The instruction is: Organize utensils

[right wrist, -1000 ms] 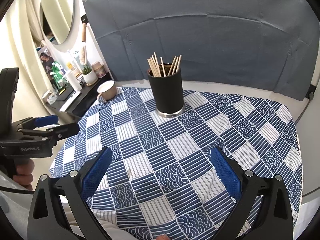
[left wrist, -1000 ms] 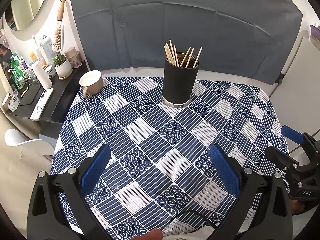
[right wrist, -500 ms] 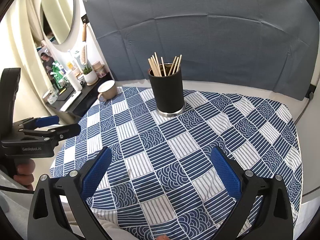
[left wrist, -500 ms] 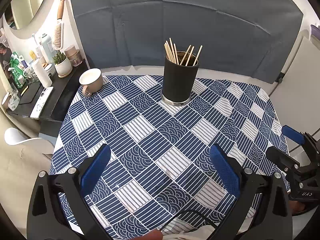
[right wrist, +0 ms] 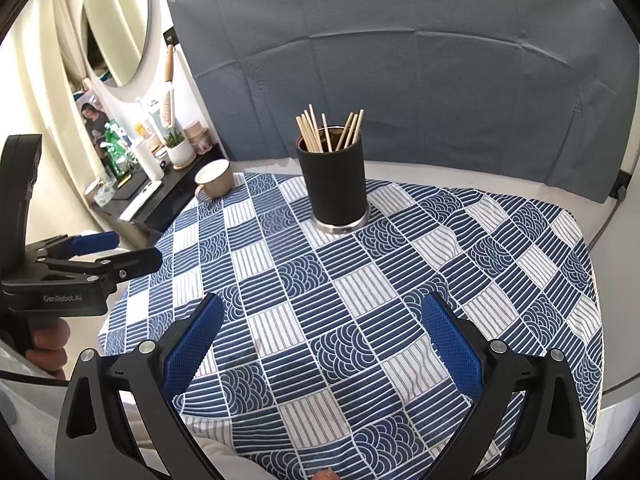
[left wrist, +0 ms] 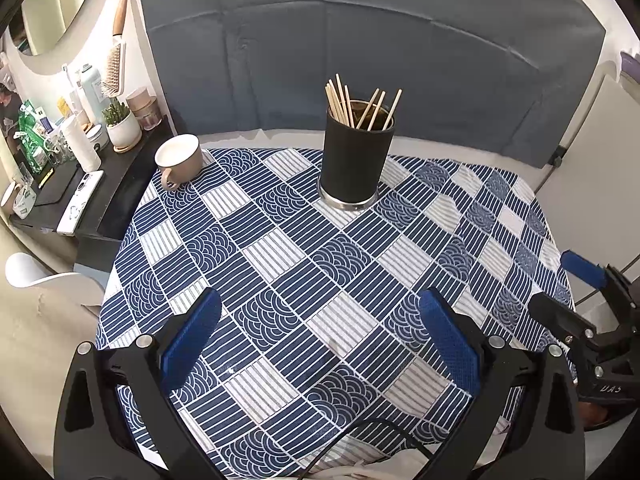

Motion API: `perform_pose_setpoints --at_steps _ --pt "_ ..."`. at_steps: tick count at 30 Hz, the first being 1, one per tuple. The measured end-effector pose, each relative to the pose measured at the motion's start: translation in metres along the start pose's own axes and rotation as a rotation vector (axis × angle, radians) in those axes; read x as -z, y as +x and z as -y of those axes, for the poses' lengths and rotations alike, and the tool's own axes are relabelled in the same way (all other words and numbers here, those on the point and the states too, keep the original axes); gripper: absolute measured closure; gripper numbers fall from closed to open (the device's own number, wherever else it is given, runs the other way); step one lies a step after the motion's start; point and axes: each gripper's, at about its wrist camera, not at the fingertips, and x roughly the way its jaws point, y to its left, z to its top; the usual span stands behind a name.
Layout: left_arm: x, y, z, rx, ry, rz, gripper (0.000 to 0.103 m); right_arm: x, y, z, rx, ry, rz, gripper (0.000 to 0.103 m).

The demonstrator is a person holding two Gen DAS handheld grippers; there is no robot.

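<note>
A: Where do the chopsticks (left wrist: 362,105) sit?

B: Upright and fanned out in the black holder (left wrist: 356,164), which stands near the far edge of the tabletop (left wrist: 280,264), about midway along it. A beige mug (left wrist: 179,159) sits at the far left corner, right by the edge, well apart from the holder.

A: And the grippers?

B: The left gripper (left wrist: 320,336) hangs over the near edge, its blue pads (left wrist: 191,332) spread wide with nothing between them. The right gripper (right wrist: 320,340) is likewise wide apart and empty, over the near edge. From the left wrist view the right gripper (left wrist: 580,304) shows beyond the right edge; from the right wrist view the left one (right wrist: 100,254) sits off the near left corner, with a hand (right wrist: 48,346) on its grip.

A: Room to move?

B: The patterned cloth between both grippers and the holder lies bare. A dark shelf (left wrist: 100,196) crowded with bottles and a potted plant (left wrist: 122,126) adjoins the far left corner.
</note>
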Motion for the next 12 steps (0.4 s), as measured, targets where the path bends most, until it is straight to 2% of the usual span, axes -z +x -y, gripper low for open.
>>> perform_pose_setpoints --at_steps 7,12 --pt "0.0 0.0038 0.0 0.032 -0.006 -0.023 0.006 0.0005 0.0009 0.0 0.0 -0.003 0.0 0.008" --pt "0.0002 0.0033 -0.0003 0.015 -0.012 -0.017 0.006 0.0 0.0015 0.0004 0.0 -0.002 0.001 0.008"
